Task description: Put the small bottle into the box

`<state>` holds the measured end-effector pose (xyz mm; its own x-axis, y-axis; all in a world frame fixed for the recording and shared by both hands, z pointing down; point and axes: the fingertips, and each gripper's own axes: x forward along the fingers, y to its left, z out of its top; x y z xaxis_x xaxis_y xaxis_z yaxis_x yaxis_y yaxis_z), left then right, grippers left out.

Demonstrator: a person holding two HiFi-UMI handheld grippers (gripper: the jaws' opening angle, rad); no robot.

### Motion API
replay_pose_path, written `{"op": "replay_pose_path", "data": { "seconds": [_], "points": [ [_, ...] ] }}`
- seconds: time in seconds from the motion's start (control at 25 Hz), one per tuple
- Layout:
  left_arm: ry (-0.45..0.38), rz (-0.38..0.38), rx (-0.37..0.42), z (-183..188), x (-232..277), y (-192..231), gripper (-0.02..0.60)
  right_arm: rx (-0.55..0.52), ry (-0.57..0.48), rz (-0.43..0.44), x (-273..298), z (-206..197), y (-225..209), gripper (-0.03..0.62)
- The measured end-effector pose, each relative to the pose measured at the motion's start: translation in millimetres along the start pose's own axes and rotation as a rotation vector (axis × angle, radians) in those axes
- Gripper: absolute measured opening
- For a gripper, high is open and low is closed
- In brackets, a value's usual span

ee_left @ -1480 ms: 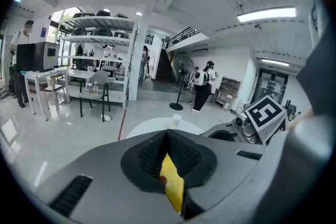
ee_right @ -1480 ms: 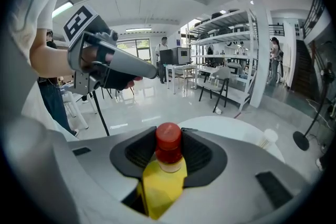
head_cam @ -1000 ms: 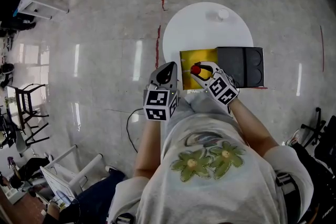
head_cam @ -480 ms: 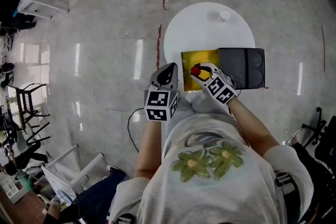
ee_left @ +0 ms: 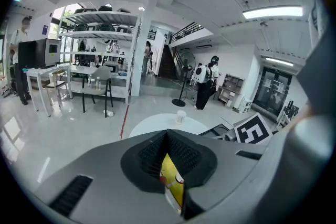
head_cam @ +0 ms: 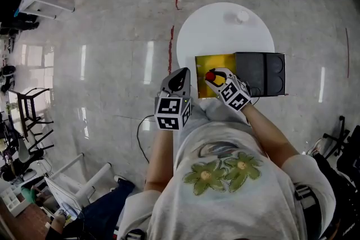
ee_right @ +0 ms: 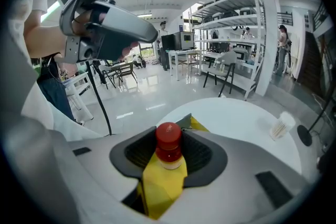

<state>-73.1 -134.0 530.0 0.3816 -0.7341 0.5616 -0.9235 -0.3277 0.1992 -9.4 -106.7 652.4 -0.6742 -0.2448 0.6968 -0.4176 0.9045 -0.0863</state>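
Note:
The small bottle (ee_right: 169,150), red-capped with a yellow label, stands upright between the jaws of my right gripper (ee_right: 169,159), which is shut on it. In the head view the bottle (head_cam: 210,75) and right gripper (head_cam: 214,78) hang over the near left part of the open box (head_cam: 211,61), whose inside is yellow. The box's black lid (head_cam: 264,72) lies folded out to the right. My left gripper (head_cam: 180,79) hovers just left of the box, off the table's edge. Its jaws (ee_left: 169,165) stand shut with nothing between them; a strip of the yellow box (ee_left: 173,184) shows past them.
The box lies on a round white table (head_cam: 222,28). A small white cup (head_cam: 242,16) stands at its far side. A red line (head_cam: 170,45) runs along the glossy floor left of the table. Chairs and shelving stand further away.

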Motion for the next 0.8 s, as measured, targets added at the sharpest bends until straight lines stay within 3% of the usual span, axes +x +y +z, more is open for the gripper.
{"op": "replay_pose_path", "data": {
  "seconds": [0.8],
  "points": [
    [0.015,-0.009,-0.001,-6,3,-6,0.002,-0.007,0.030,-0.038,10,-26,0,0.153]
  ]
}}
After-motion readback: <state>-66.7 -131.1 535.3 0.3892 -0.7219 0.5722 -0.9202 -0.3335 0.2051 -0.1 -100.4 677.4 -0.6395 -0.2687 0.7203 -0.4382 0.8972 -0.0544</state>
